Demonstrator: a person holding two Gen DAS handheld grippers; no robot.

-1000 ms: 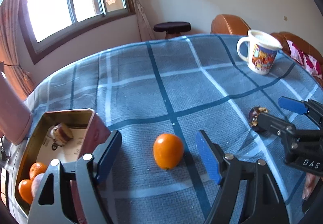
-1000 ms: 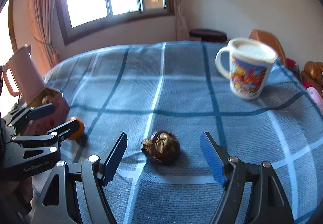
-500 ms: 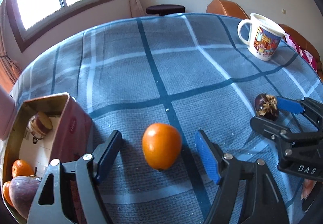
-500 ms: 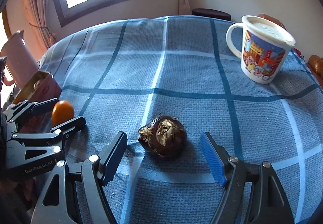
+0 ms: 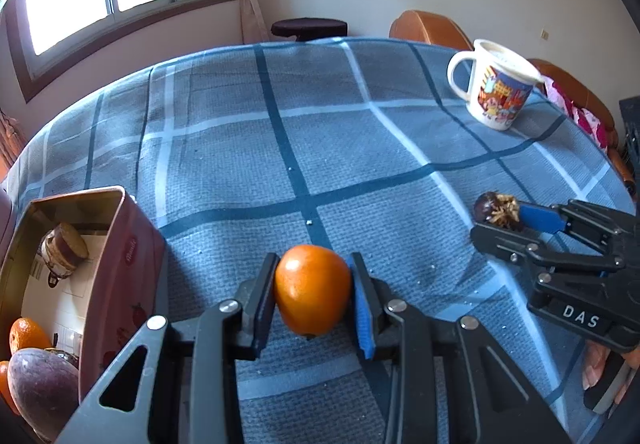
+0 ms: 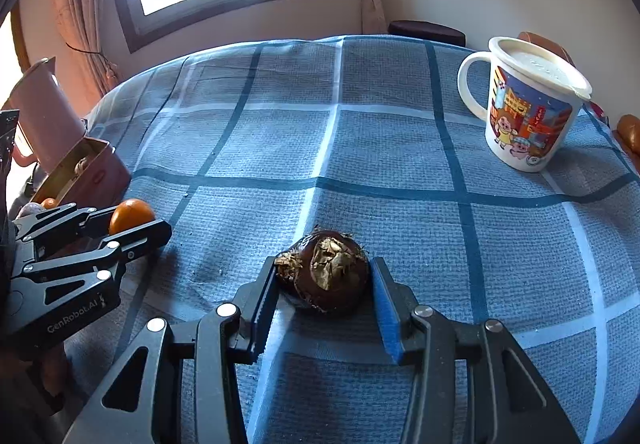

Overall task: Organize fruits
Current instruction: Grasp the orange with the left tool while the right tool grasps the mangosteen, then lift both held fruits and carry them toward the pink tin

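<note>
My left gripper (image 5: 312, 296) is shut on an orange fruit (image 5: 312, 290) low over the blue checked tablecloth. The orange also shows in the right wrist view (image 6: 131, 215) between the left gripper's fingers. My right gripper (image 6: 322, 284) is shut on a dark brown fruit with dry husk (image 6: 326, 270) that rests on the cloth; it shows in the left wrist view (image 5: 496, 208) too. An open pink tin box (image 5: 120, 244) at the left holds small oranges (image 5: 26, 334), a purple fruit (image 5: 40, 384) and a brown-and-white item (image 5: 64, 250).
A white cartoon mug with a lid (image 6: 528, 112) stands at the far right of the table. A pink jug (image 6: 44, 112) stands behind the tin at the left edge. A dark stool (image 5: 308, 29) and brown sofa (image 5: 428, 29) lie beyond the table.
Both grippers moved forward and closed: the left one onto the orange, the right one onto the brown fruit. Both were open around their fruit before.
</note>
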